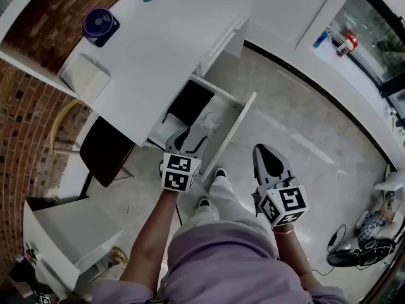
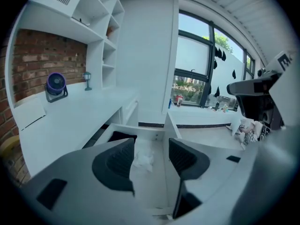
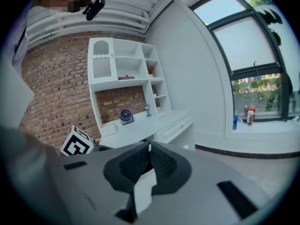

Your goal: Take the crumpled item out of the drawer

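Your left tool (image 2: 151, 145) is wide open over the drawer (image 1: 237, 126), right tool (image 3: 150, 148) shut and empty

Nothing's gripped on the left; the crumpled white paper (image 2: 143, 159) lies on the drawer bottom, in line with the gap between the jaws, with a black item (image 1: 190, 101) behind it. The right tool hangs off to the side over the floor (image 1: 304, 144).

Crumpled item (image 1: 212, 121) partly hidden behind left gripper (image 1: 196, 135) tips, dark thing (image 1: 190, 101) in drawer (image 1: 243, 115) partly under desk (image 1: 164, 49), sill bottles (image 1: 345, 42) too small to identify.
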